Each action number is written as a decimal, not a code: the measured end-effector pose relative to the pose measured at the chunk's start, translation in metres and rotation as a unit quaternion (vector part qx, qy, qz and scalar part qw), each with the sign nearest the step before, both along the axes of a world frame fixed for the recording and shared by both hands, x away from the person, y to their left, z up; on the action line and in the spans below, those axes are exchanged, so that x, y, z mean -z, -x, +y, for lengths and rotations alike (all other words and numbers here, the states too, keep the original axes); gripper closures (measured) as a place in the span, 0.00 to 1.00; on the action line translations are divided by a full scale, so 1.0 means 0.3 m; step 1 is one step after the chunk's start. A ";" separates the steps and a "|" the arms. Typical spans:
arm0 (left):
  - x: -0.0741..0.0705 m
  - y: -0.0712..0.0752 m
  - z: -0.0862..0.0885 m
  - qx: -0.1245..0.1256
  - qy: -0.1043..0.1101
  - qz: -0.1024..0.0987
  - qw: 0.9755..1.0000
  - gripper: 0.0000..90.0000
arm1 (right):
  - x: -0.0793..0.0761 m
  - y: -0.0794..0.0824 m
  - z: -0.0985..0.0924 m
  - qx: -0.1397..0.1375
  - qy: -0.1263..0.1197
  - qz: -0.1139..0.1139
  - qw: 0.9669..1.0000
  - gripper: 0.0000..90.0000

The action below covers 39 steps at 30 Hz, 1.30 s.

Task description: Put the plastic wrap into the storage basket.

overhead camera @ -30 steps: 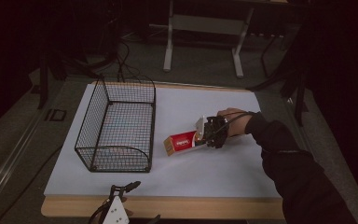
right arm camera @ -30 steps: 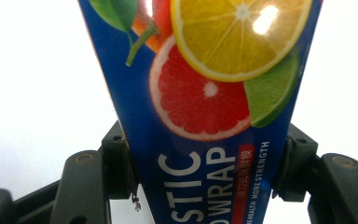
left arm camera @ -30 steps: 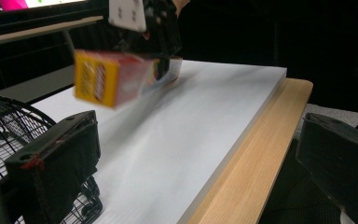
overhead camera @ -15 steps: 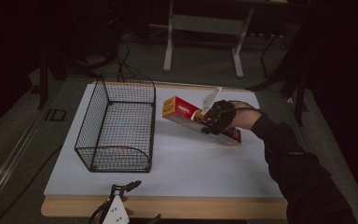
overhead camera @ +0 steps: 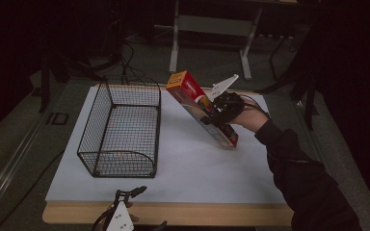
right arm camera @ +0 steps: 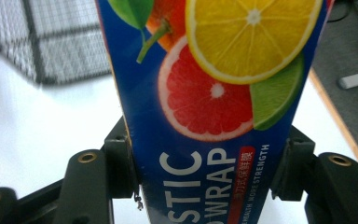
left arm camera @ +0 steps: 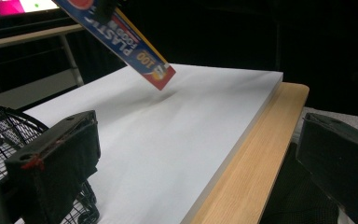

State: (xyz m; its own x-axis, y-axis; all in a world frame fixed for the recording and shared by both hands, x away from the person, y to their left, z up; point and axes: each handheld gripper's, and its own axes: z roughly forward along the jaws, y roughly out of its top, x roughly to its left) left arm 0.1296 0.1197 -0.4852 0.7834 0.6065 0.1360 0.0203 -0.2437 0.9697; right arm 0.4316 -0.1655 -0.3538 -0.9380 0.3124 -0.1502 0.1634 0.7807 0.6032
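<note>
A long plastic wrap box (overhead camera: 189, 92), blue and red with citrus pictures, hangs tilted over the white tabletop (overhead camera: 188, 163). Its orange end points up toward the basket's far right corner and its lower end (left arm camera: 161, 74) is close above the table. My right gripper (overhead camera: 215, 114) is shut on the box's middle, and its two black pads (right arm camera: 121, 163) press on the box (right arm camera: 214, 93) from both sides. A black wire basket (overhead camera: 94, 122) stands to the left of the box, with nothing in it. My left gripper (overhead camera: 127, 198) sits low at the table's front edge, open, with nothing between its jaws (left arm camera: 196, 172).
A wooden strip (left arm camera: 242, 177) runs along the white top's front edge. The person's dark sleeve (overhead camera: 298, 178) crosses the right side of the table. Beyond the far edge stand a metal frame (overhead camera: 212, 29) and cables on the floor.
The box lay flat on the table to the right of the basket. My right gripper has since lifted it, and its left end has swung up toward the basket's far corner. The left gripper stayed put.
</note>
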 end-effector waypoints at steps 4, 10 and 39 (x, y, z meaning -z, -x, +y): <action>-0.001 0.002 0.001 0.000 0.000 -0.001 1.000 0.00 | -0.027 0.003 0.017 0.014 -0.043 -0.001 0.999 0.44; -0.001 0.004 -0.001 0.003 0.002 -0.002 1.000 0.00 | -0.077 0.032 0.065 0.010 -0.095 0.003 0.995 0.44; -0.007 0.014 0.005 0.006 0.006 -0.011 1.000 0.00 | -0.354 0.128 0.367 0.095 -0.240 -0.036 0.966 0.44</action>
State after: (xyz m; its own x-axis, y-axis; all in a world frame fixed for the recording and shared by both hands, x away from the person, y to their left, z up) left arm 0.1254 0.1213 -0.4831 0.7881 0.5982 0.1451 -0.0032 -0.2317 0.9728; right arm 0.3930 -0.0555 -0.2476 -0.8492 0.5280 -0.0088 0.2203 0.3693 0.9028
